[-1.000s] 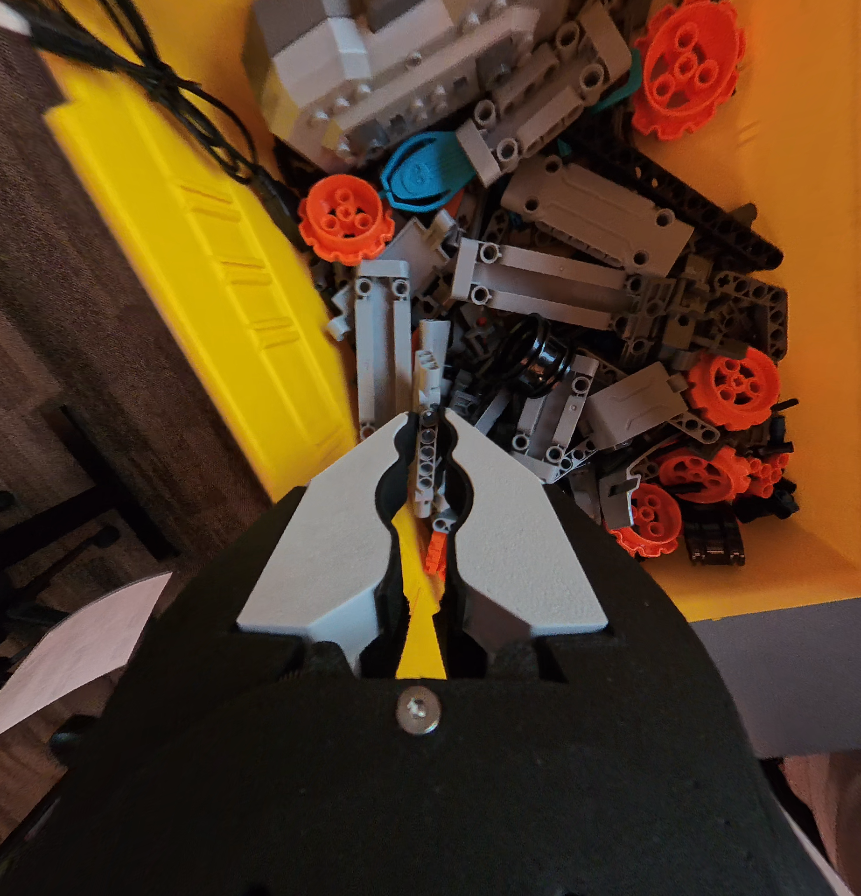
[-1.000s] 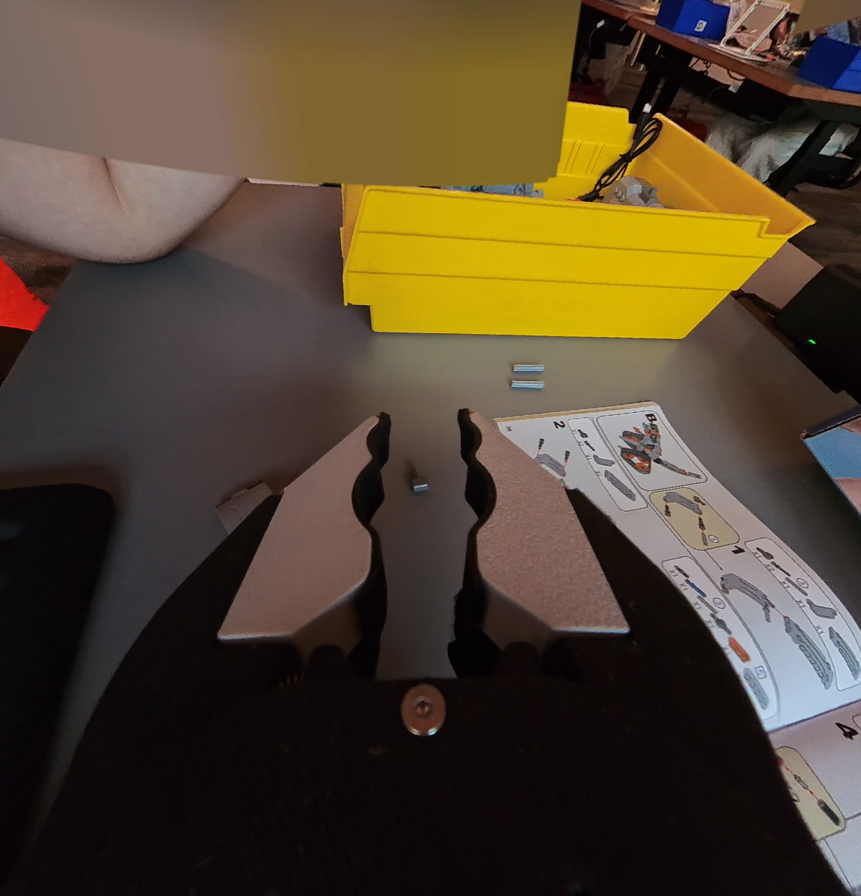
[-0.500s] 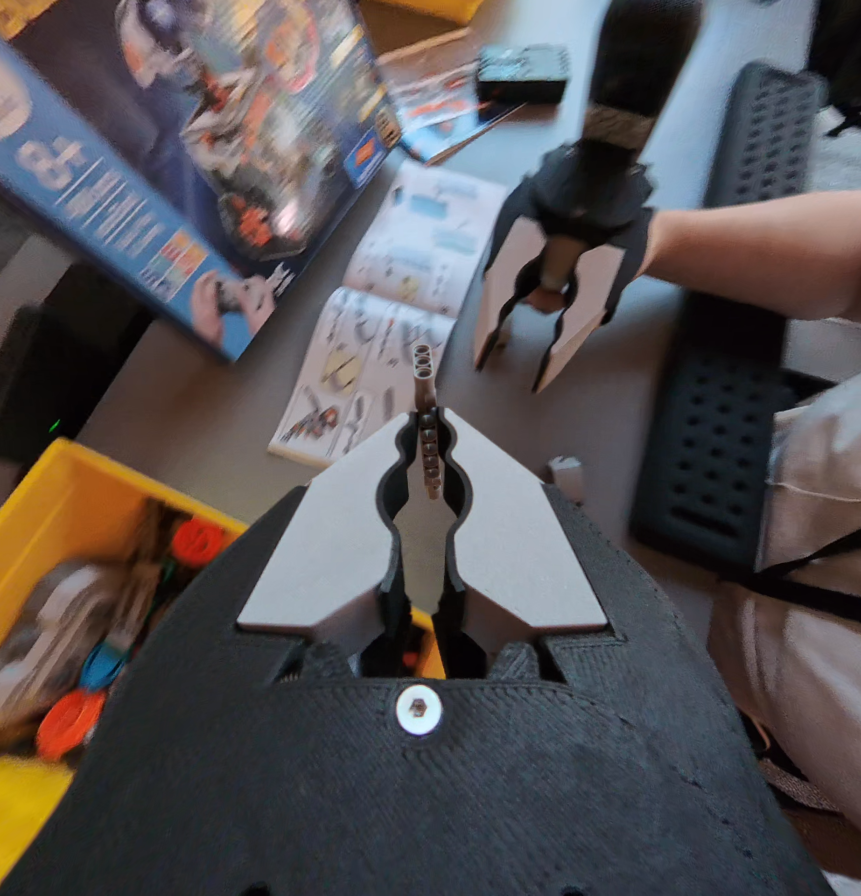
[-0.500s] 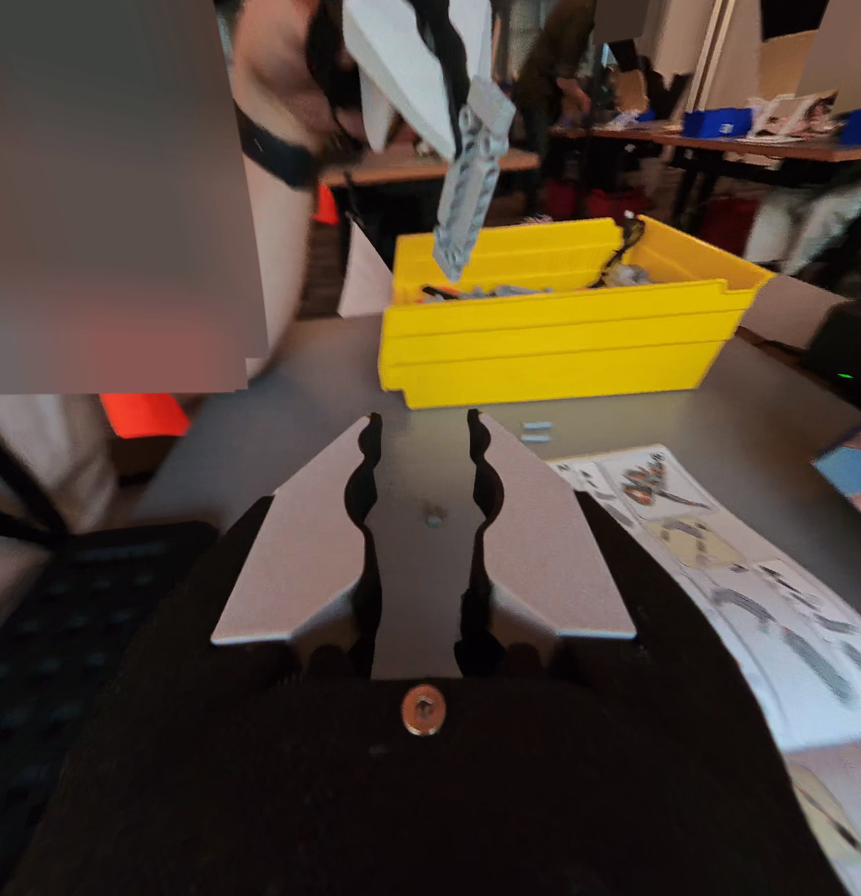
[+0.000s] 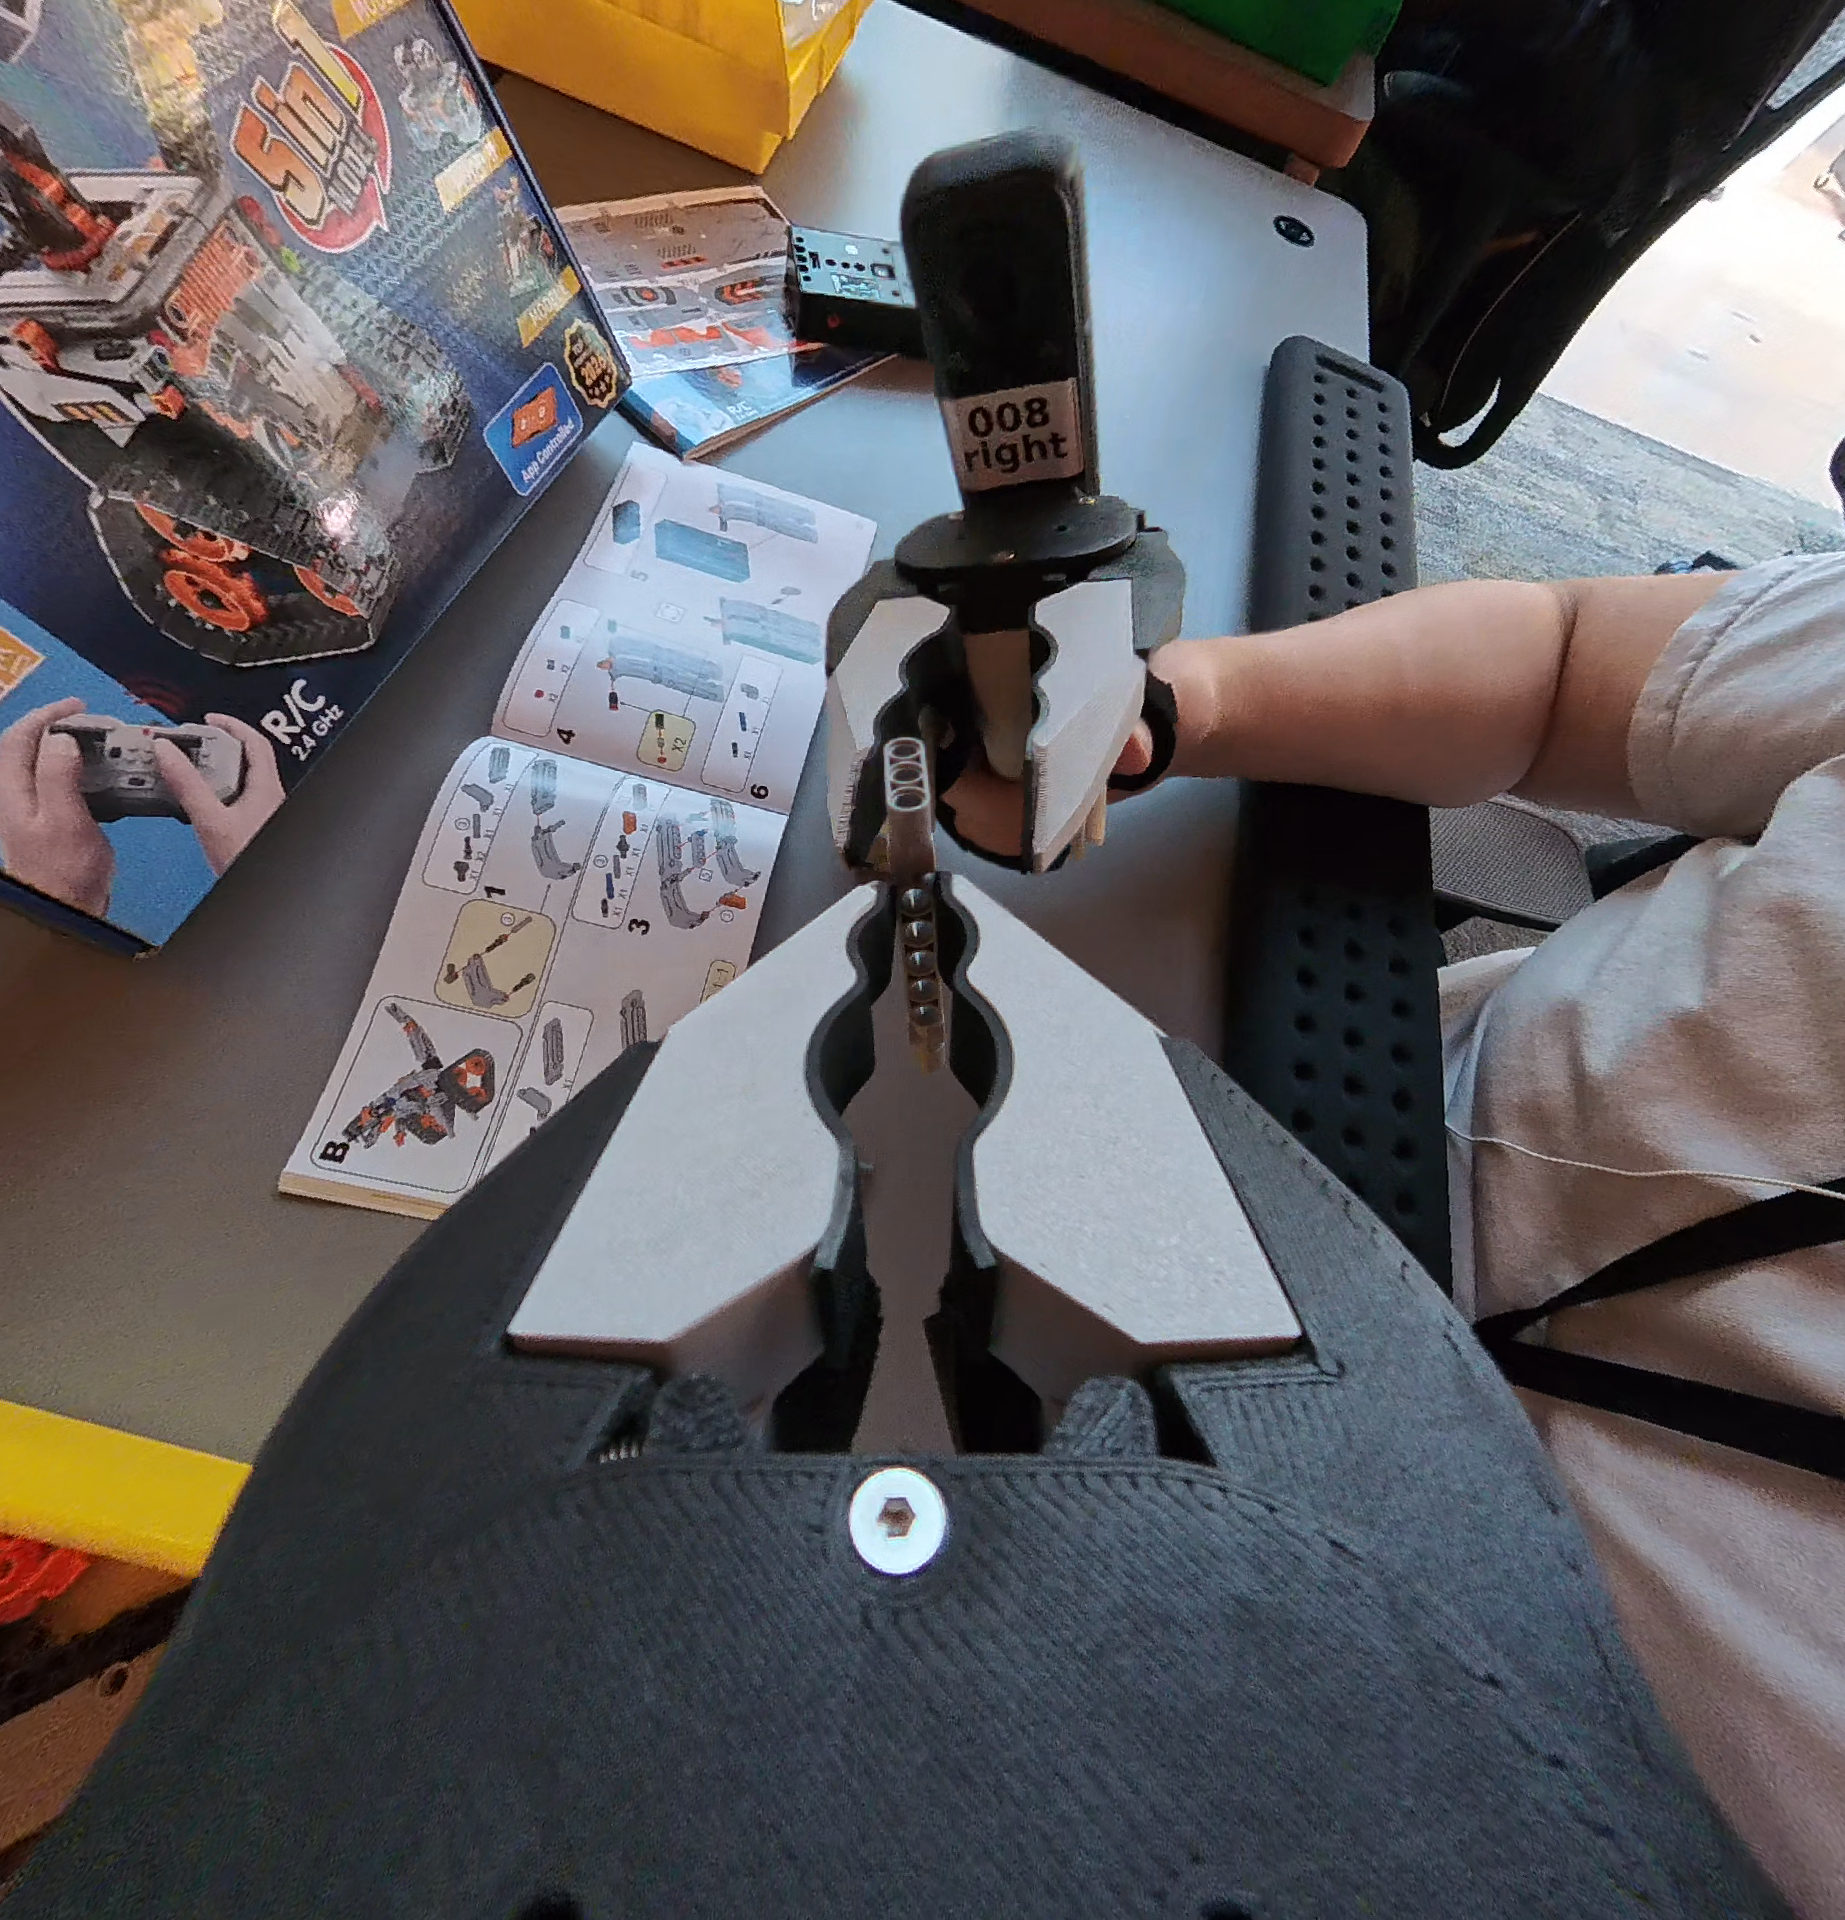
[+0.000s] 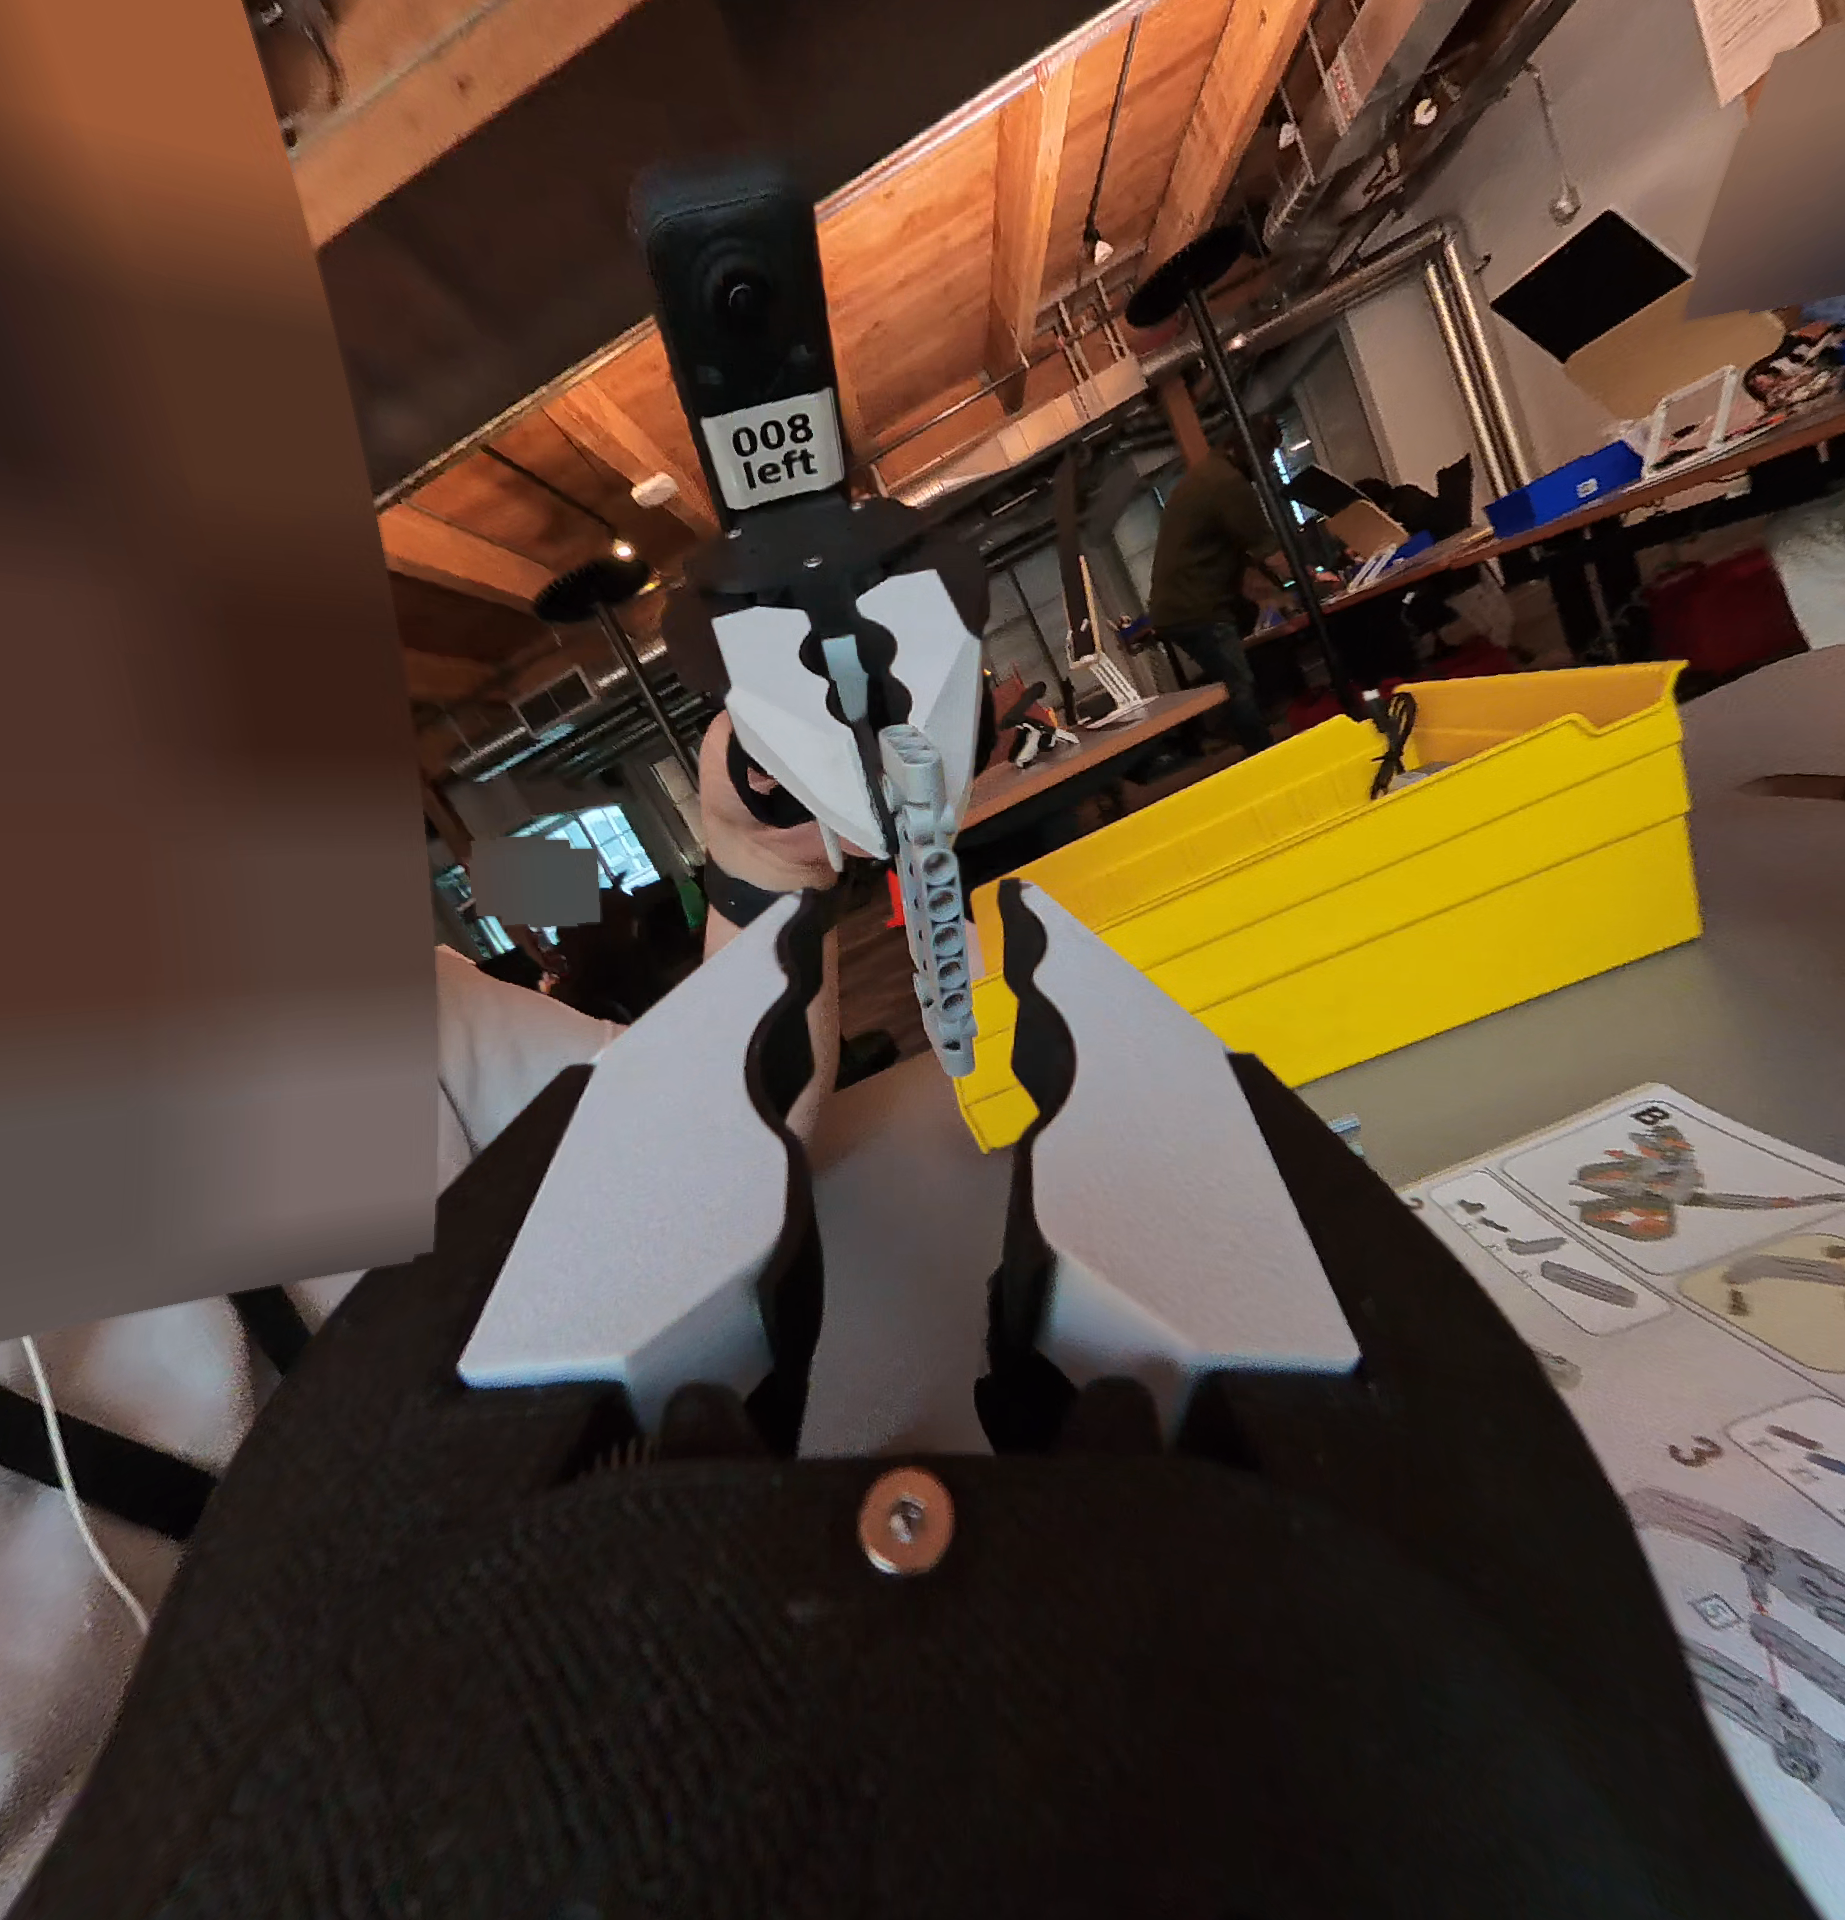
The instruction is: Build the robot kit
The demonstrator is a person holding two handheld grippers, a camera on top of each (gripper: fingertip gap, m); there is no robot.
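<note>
My left gripper (image 5: 913,883) is shut on a grey beam with a row of holes (image 5: 910,821), which sticks out past its fingertips. My right gripper (image 6: 902,899) is open and raised off the table, facing the left one. In the right wrist view the beam (image 6: 939,935) hangs from the left gripper (image 6: 876,847) and its lower end lies between my right gripper's open fingertips, nearer the right finger, touching neither. In the left wrist view the right gripper (image 5: 949,847) stands just beyond the beam's tip, a hand on its grip.
A yellow bin (image 6: 1417,883) of parts stands on the grey table; its corner shows in the left wrist view (image 5: 66,1486). An open instruction booklet (image 5: 606,831) and a blue toy box (image 5: 222,416) lie to the left. A black perforated mat (image 5: 1333,727) lies at the table's edge. My two grippers' fingertips are within a few centimetres of each other.
My left gripper lifted the beam out of the yellow bin and swung over the table toward the right gripper. My right gripper rose from the table, tilted up and stayed open around the beam's end.
</note>
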